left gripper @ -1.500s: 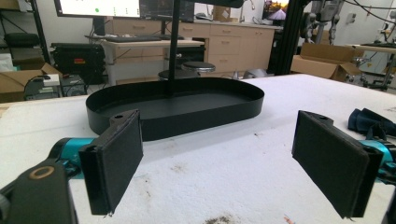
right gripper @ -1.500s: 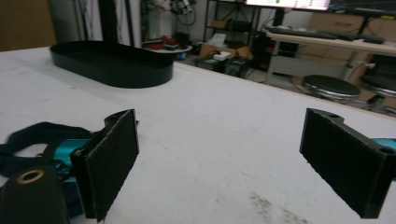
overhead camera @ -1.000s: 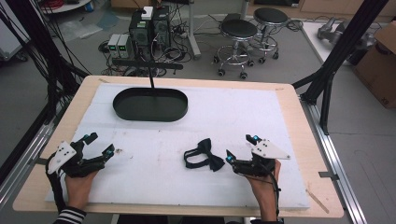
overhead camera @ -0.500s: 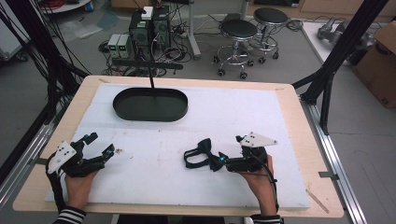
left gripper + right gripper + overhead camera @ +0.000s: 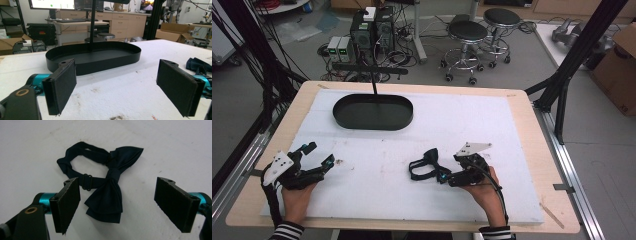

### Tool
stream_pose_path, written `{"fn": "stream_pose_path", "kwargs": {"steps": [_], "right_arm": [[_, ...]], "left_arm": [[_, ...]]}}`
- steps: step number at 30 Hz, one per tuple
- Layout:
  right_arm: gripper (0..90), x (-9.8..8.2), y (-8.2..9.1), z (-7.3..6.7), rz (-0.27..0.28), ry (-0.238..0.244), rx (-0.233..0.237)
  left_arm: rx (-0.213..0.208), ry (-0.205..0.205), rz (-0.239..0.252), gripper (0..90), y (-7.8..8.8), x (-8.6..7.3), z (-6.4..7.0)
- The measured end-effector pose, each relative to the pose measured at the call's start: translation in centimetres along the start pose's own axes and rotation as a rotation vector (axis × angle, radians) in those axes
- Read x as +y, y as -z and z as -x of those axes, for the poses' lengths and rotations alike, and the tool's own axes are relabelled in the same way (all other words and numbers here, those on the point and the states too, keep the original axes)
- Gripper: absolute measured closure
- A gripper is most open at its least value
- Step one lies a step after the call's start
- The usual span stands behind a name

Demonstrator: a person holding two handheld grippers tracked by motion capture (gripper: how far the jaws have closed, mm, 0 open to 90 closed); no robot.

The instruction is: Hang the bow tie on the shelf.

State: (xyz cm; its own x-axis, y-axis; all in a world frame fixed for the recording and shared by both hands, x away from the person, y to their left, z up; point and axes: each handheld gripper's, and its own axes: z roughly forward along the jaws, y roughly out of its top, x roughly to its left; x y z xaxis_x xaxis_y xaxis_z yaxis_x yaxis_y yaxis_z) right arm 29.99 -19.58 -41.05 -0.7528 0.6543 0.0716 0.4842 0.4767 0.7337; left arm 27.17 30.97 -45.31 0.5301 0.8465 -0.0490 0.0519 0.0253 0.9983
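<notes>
Squarely between right fingers [image 5: 177, 205] — bow tie [image 5: 107, 197]

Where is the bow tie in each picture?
High view: the bow tie lies on the white table cover, low and middle, just left of the right gripper.
Left gripper view: far right edge.
Right gripper view: centre, between the open jaws.
Shared landmark: the white table cover.

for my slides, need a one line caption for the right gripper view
Open right gripper poised over a dark navy fabric bow tie lying on the white foam table cover.
</notes>
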Motion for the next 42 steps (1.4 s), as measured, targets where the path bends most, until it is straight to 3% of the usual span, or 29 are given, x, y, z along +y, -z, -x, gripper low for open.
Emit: {"fn": "stream_pose_path", "kwargs": {"steps": [14, 20, 32, 41, 42], "right_arm": [[25.1, 0.1, -1.1, -0.2, -0.107, 0.010, 0.017], [28.0, -0.2, -1.6, 0.0, -0.137, -0.028, 0.028], [49.8, -0.5, -2.1, -0.1, -0.177, -0.063, 0.051], [69.1, -0.6, -2.2, -0.1, -0.179, -0.101, 0.031], [70.9, -0.6, -2.2, -0.1, -0.182, -0.125, 0.033]], "left_arm": [[0.001, 0.003, -0.003, 16.8, 0.0, 0.0, -0.1], [0.000, 0.002, -0.003, 16.8, 0.0, 0.0, -0.1], [0.000, 0.002, -0.003, 16.8, 0.0, 0.0, -0.1], [-0.001, 0.001, -0.003, 16.8, 0.0, 0.0, -0.1], [-0.001, 0.001, -0.003, 16.8, 0.0, 0.0, -0.1]]}}
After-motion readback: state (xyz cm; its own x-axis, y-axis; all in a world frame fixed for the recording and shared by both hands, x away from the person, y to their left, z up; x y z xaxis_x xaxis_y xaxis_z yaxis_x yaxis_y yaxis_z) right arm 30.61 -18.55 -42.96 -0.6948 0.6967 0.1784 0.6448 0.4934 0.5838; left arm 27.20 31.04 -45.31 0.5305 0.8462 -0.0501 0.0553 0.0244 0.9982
